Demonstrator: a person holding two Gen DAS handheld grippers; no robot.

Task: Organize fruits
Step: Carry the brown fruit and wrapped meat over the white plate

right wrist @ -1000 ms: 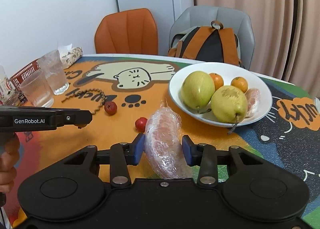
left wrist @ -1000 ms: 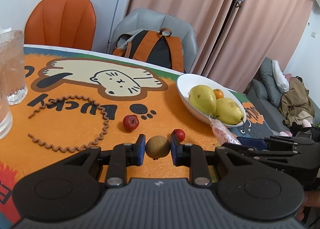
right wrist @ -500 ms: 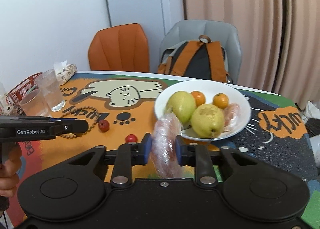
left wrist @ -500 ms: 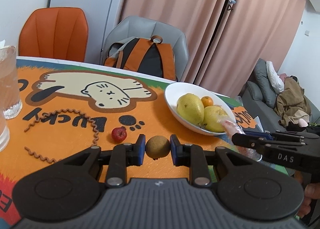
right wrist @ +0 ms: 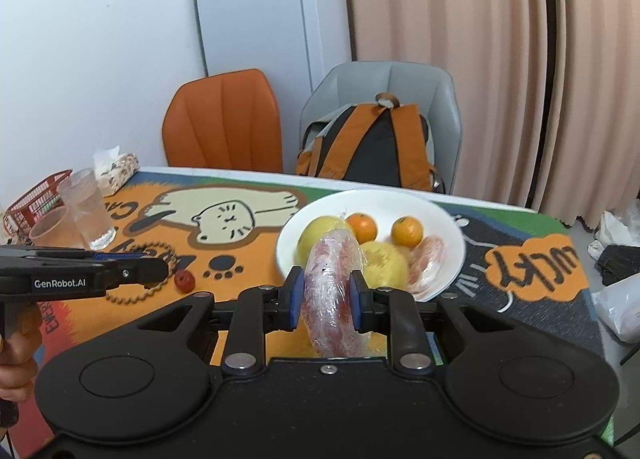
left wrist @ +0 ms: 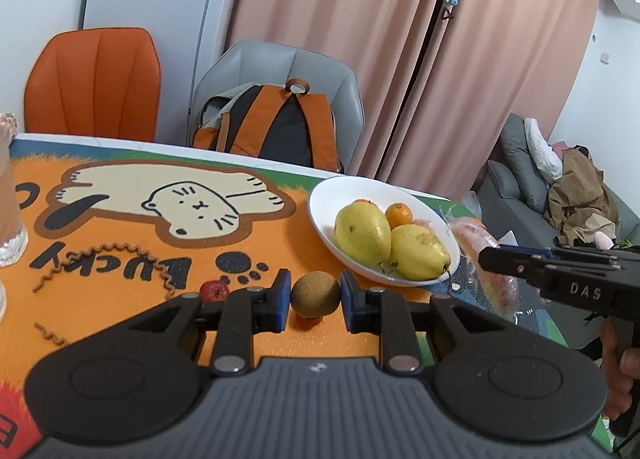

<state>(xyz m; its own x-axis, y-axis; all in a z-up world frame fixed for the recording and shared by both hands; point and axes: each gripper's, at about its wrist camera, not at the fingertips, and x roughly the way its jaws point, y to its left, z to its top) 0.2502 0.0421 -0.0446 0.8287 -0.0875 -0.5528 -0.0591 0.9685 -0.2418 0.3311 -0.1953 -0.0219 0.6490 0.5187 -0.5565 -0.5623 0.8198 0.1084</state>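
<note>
On tablecloth (left wrist: 120, 299): "LUCKY" | left tongs (right wrist: 132, 271) (side): "GenRobot.AI" | right tongs (left wrist: 492, 259): "DAS"

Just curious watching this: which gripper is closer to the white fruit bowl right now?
Right. The right gripper, shut on a wrapped fruit piece, is at the white bowl's near rim. The left gripper, shut on a brown fruit, sits farther back.

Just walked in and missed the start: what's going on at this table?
A person is sorting fruit with a gripper in each hand. The left gripper is shut on a small brown fruit, the right gripper on a plastic-wrapped fruit piece, both held above the table near the white bowl, which already holds pears and oranges. Two small red fruits remain on the mat.
</note>
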